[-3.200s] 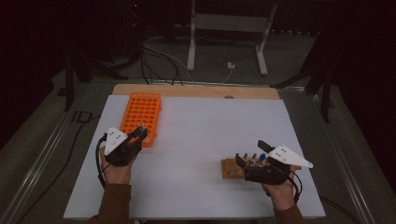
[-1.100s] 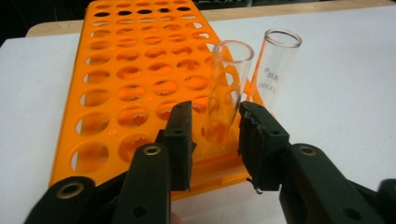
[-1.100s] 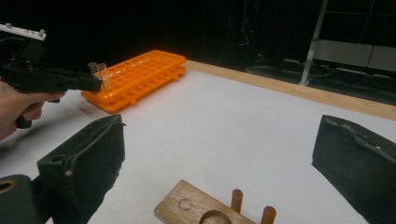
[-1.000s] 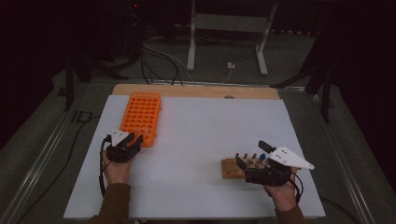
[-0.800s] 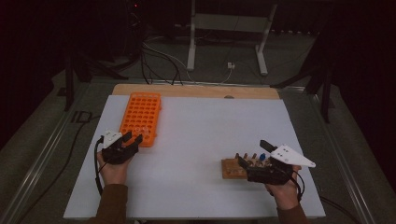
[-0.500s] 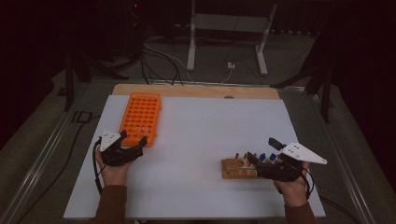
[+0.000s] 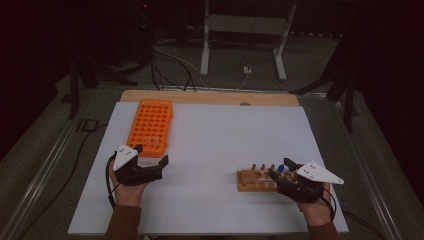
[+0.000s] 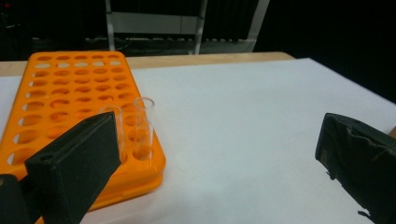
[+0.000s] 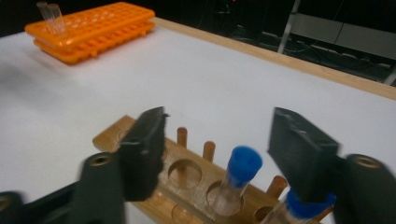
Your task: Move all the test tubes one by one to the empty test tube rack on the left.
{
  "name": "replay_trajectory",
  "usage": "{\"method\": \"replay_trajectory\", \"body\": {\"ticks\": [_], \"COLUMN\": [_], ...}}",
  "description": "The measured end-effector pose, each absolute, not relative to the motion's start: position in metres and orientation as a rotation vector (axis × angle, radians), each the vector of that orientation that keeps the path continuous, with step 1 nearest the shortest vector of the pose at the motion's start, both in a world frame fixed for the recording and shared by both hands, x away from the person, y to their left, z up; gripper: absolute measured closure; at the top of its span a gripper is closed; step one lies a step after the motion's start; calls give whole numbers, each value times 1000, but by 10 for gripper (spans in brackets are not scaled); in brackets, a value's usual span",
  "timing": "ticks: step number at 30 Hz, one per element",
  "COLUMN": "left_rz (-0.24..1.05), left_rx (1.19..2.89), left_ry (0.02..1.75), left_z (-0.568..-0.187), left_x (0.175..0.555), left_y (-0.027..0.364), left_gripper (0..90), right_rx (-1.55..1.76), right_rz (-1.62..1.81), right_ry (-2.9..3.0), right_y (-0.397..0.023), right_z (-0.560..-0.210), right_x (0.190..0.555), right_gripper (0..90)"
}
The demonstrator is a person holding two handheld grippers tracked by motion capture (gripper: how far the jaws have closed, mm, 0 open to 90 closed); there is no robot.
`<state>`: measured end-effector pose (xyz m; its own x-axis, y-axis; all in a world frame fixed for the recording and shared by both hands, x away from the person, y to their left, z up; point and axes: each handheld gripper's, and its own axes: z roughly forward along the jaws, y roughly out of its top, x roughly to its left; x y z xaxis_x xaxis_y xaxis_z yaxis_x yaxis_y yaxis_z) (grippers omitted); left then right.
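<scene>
The work in hand looks like moving test tubes from the wooden rack (image 7: 257, 179) at the person's right to the orange rack (image 7: 150, 126) at the left, and this moment falls between a delivery and the next pick. The left gripper (image 8: 210, 158) has just been opening and its jaws stand wide apart with nothing between them, drawn a little back from the near corner of the orange rack, where two clear uncapped tubes (image 8: 144, 126) stand upright in neighbouring holes. The right gripper (image 9: 217, 154) has just been closing; its jaws straddle a blue-capped tube (image 9: 239, 175) seated upright in the wooden rack, but the pads do not yet press on it, with a gap visible on each side of the cap. A second blue-capped tube (image 9: 299, 207) sits just beside, right under the right-hand jaw, and short wooden pegs (image 9: 182, 136) rise along the rack's far edge. The chief risk, judging from this, is crowding: that jaw could catch the neighbouring cap as the grip closes, tilting that tube or pinching both at once. A grip taken only on the cap could pull the cap off or let the glass swing on the lift, and any sideways drag could scoot the light wooden rack across the white table (image 7: 225, 135). On the other side, the left gripper's near jaw is close enough to the two clear tubes that a careless swing could knock them over
</scene>
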<state>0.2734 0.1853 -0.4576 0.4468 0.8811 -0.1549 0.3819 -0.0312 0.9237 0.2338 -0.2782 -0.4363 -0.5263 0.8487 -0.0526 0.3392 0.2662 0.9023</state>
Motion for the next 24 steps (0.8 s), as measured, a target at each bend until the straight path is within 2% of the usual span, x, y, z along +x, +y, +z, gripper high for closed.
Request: {"method": "replay_trajectory", "body": {"ticks": [13,24], "left_rz": [581,580], "left_rx": [1640,1648], "left_ry": [1110,1108], "left_z": [-459,-463], "left_x": [273,273], "left_y": [178,176], "left_gripper": [7,7], "right_rx": [1051,1071], "right_rz": [1091,1077], "right_ry": [2030,2056], "right_y": [-274,-275], "right_z": [-448,-454], "right_x": [235,238], "right_gripper": [635,733]}}
